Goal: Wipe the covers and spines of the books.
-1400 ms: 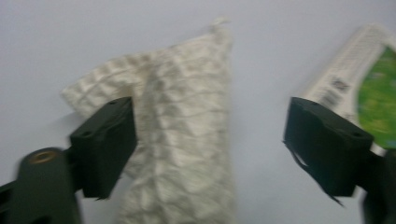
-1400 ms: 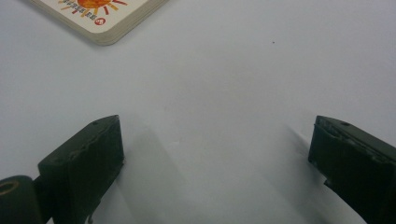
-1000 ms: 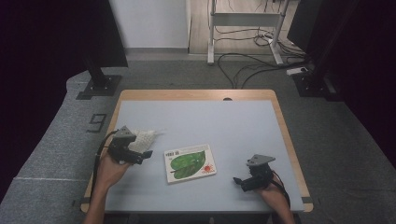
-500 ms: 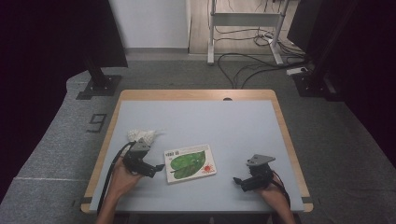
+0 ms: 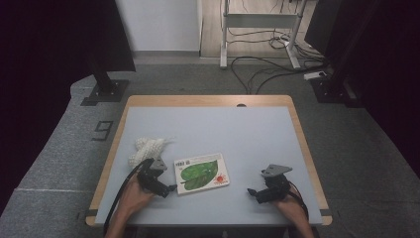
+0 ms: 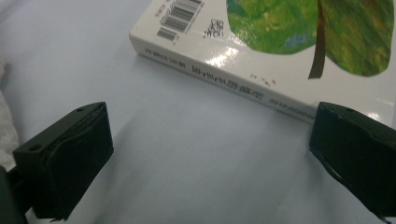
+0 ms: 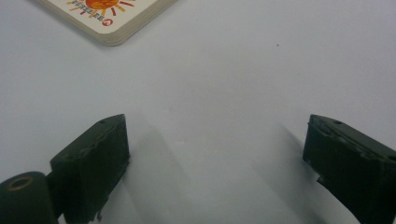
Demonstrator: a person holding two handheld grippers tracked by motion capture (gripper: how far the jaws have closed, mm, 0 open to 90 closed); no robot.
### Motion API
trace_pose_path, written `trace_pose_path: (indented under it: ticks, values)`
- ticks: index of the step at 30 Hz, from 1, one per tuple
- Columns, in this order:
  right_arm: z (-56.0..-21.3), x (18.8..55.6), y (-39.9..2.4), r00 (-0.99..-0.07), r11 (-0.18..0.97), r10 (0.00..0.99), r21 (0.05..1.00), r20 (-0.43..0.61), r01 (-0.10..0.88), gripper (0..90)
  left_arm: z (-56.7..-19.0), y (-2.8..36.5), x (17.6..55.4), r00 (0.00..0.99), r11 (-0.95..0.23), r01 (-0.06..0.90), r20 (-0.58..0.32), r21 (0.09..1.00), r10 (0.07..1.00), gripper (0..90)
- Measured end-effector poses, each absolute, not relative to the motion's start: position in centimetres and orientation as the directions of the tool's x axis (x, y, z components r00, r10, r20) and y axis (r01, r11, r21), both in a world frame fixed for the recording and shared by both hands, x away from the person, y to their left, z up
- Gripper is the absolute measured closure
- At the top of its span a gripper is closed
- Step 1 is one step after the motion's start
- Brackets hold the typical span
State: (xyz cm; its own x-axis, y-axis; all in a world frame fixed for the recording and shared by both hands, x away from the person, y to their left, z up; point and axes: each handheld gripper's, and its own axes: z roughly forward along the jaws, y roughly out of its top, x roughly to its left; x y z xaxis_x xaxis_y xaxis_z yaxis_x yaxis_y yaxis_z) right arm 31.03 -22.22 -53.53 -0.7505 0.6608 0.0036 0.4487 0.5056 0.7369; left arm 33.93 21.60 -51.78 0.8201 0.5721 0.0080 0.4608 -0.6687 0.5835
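Observation:
A board book (image 5: 201,172) with a green leaf on its white cover lies flat near the front middle of the blue table (image 5: 213,124). My left gripper (image 5: 170,189) sits low at the book's near-left corner. In the left gripper view it (image 6: 210,158) is open, with the book's spine (image 6: 224,77) just ahead of the jaws and only bare table between them. My right gripper (image 5: 251,192) rests to the right of the book, apart from it. Its jaws (image 7: 215,158) are open and have just been closing slightly, with nothing between them. The book's corner (image 7: 109,21) lies ahead of them.
A bundle of white knitted cloth (image 5: 147,148) lies left of the book, just behind my left hand; its edge (image 6: 5,130) shows in the left gripper view. The table has a wooden rim (image 5: 208,100). Cables and stands are on the floor beyond.
My left hand has come down from beside the white cloth and moved toward me and right, to the book's left edge. The right hand has stayed in place.

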Motion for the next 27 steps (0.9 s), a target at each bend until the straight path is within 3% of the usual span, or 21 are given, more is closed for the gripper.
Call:
trace_pose_path:
  ticks: [10,27]
  values:
    - [-52.5,31.6,-22.7,-0.728,0.479,0.686,0.744,0.014,0.466,5.6,-51.9,21.0,33.3,0.831,-0.691,0.420,0.057,0.588,0.554,0.0]
    - [-50.8,35.2,-19.3,-0.768,0.505,0.641,0.747,0.011,0.432,2.2,-52.7,17.4,32.0,0.867,-0.668,0.385,0.000,0.637,0.499,0.0]
